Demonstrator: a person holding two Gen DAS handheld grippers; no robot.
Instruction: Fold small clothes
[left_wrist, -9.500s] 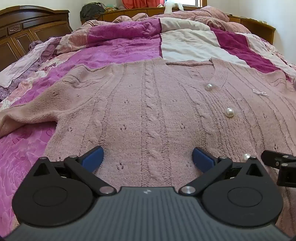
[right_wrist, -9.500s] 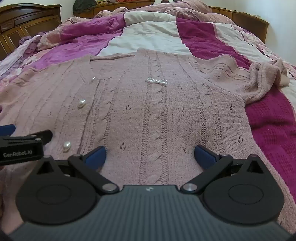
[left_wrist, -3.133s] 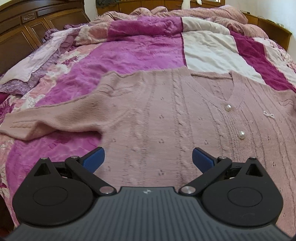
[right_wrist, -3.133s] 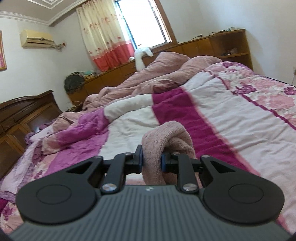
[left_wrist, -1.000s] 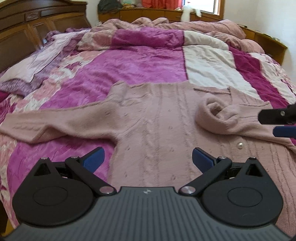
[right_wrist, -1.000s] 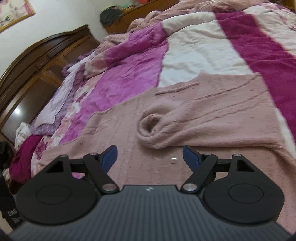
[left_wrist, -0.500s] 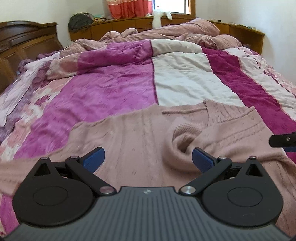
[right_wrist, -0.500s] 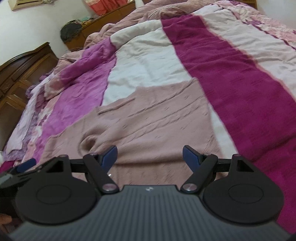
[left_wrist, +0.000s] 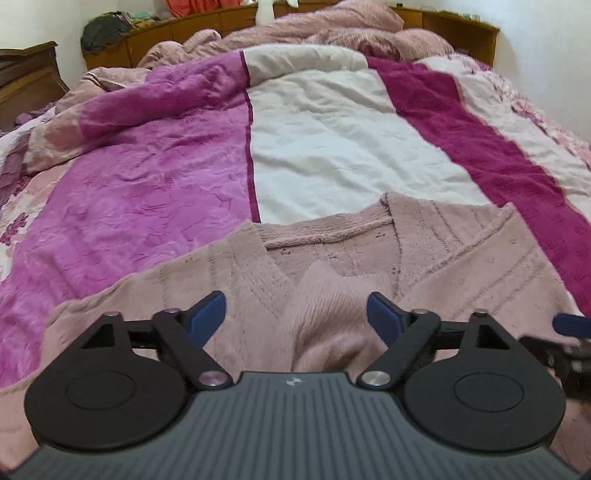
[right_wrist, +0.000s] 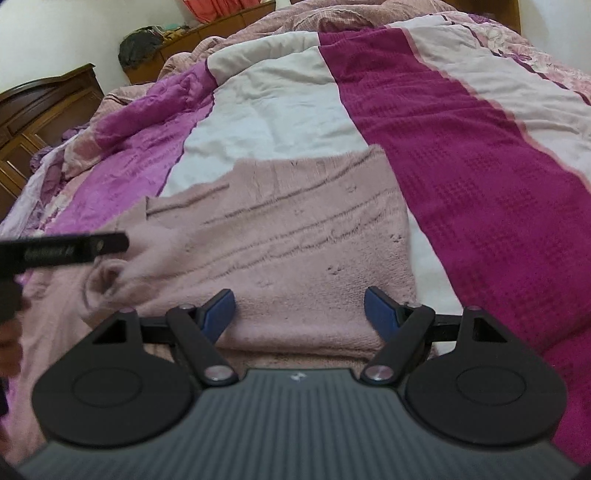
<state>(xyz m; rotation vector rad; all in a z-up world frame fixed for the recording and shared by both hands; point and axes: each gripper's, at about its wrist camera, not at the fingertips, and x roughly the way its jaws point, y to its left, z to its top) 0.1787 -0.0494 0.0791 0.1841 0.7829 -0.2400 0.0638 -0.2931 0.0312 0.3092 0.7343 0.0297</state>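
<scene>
The cardigan (left_wrist: 229, 280) lies on the bed (left_wrist: 332, 147), its right sleeve (right_wrist: 280, 236) folded across its front.

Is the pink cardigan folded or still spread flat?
Partly folded: the pink cardigan has one side and its sleeve laid over the front.

Soft even daylight, faint shadows, fisheye bending at edges, slight motion blur throughout

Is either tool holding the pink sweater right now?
No. The left tool is closing around the sweater's rolled cuff without pinching yet; the right tool is open.
</scene>
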